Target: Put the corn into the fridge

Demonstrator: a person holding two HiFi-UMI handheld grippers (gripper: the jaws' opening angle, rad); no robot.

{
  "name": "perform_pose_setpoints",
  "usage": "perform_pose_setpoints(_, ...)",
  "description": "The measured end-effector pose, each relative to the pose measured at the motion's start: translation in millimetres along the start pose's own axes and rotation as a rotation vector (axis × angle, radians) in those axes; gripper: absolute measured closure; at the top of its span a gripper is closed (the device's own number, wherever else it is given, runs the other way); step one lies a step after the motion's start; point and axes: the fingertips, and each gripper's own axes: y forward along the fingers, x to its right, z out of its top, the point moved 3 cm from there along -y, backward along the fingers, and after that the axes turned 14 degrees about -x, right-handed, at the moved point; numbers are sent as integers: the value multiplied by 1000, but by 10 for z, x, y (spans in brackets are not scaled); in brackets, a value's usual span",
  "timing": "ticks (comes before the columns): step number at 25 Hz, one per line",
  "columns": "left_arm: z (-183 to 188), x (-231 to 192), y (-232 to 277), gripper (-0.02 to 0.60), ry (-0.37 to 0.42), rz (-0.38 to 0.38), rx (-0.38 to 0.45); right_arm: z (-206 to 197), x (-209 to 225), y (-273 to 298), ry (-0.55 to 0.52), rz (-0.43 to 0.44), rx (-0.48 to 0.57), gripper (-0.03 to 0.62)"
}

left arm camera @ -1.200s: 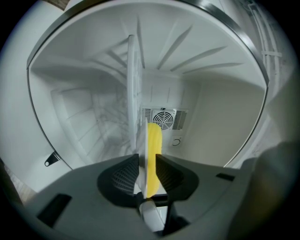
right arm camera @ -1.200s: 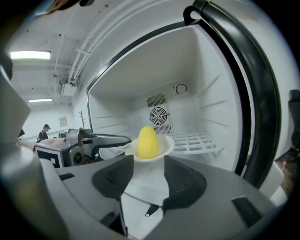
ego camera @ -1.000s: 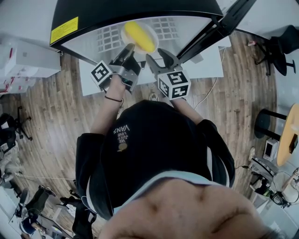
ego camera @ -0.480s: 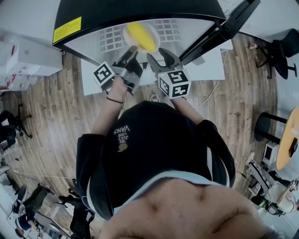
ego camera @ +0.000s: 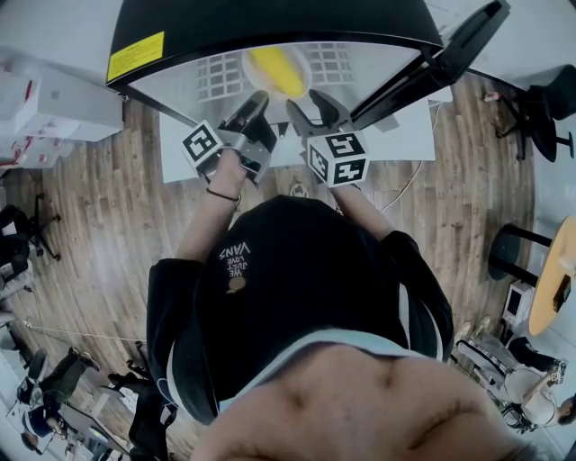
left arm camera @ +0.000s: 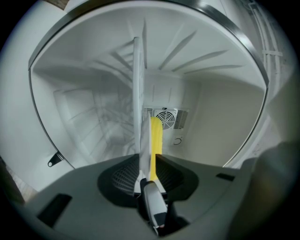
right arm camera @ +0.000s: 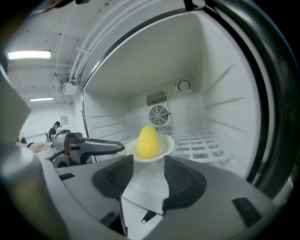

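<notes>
A yellow corn cob (ego camera: 277, 70) lies in a small white plate (ego camera: 254, 56) inside the open fridge (ego camera: 270, 22). My left gripper (ego camera: 249, 106) is shut on the plate's near rim. In the left gripper view the plate (left arm camera: 137, 117) shows edge-on with the corn (left arm camera: 155, 140) beside it, between my left gripper's (left arm camera: 146, 164) jaws. My right gripper (ego camera: 310, 106) is open just right of the plate, holding nothing. From the right gripper view the corn (right arm camera: 147, 142) and plate (right arm camera: 165, 146) sit ahead of my right gripper (right arm camera: 147, 174), over the wire shelf (right arm camera: 201, 143); whether the plate rests on it is unclear.
The fridge door (ego camera: 441, 58) swings open to the right. A fan vent (right arm camera: 158, 114) marks the back wall. White boxes (ego camera: 54, 99) stand to the left on the wooden floor (ego camera: 99, 225), and stools (ego camera: 513, 239) are at the right.
Both grippers have pushed slightly forward, carrying the plate and corn a little deeper into the fridge. The left stays shut on the plate.
</notes>
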Motion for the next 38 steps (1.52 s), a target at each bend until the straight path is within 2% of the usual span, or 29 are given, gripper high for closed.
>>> perform_pose_setpoints(38,49,-19,-27,494,-1,-8,32,147,141,174,-19,-3,-3,398)
